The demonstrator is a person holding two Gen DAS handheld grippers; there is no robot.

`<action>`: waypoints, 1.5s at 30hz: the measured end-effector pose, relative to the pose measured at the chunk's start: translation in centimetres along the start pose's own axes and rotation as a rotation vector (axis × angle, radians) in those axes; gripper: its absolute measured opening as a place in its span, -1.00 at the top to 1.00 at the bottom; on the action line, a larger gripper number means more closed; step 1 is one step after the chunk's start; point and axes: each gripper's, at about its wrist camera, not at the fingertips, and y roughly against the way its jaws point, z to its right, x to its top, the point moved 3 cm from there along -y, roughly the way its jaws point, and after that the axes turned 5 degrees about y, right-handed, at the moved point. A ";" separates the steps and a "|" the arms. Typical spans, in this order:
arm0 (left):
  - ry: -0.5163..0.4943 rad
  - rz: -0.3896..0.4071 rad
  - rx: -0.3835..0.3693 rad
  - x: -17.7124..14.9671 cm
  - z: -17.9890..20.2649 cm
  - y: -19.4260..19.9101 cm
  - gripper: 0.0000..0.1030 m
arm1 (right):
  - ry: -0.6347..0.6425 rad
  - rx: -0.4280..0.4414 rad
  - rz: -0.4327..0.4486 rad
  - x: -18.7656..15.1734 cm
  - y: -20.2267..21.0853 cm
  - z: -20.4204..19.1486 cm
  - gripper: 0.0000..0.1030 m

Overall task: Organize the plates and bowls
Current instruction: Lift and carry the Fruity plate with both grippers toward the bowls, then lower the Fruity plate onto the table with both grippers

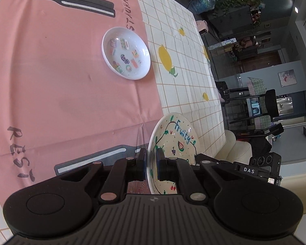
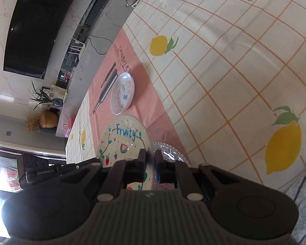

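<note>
tablecloth (image 1: 183, 65) with a yellow lemon print and orange grid was seen covering the table, with a pink placemat (image 1: 51, 71) laid over part of it. on the placemat, a white bowl (image 1: 126, 53) with small colourful stickers inside was resting upright, well apart from both grippers.

a cream plate lettered "fruity" (image 1: 173, 143) was held on edge, lifted off the cloth, its rim pinched from opposite sides. the left gripper (image 1: 151, 164) was closed on one side of the rim, and the right gripper (image 2: 150, 163) was closed on the other side, so each camera was shown the plate's decorated face side-on. a clear glass dish (image 2: 169, 151) was partly seen just behind the plate in the right wrist view; whether it was touched by the plate could not be told.

the white bowl was lying ahead of both grippers, past the plate's far edge. the left gripper was judged nearer to it, so any stacking move would likely be carried forward over the placemat.
</note>
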 end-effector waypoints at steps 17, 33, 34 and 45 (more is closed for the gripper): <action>-0.085 -0.078 0.122 -1.7 1.0 -2.7 0.78 | 0.075 -0.115 -0.004 -2.4 1.9 1.1 0.83; -0.157 -0.074 0.249 -2.5 2.5 -3.2 0.68 | 0.173 -0.194 -0.021 -3.0 1.2 -0.2 0.75; -0.164 -0.072 0.257 -2.6 2.7 -3.3 0.68 | 0.193 -0.205 -0.024 -3.1 1.0 -0.5 0.74; -0.212 -0.095 0.335 -3.6 3.7 -3.9 0.65 | 0.251 -0.274 -0.056 -3.4 0.1 -0.7 0.65</action>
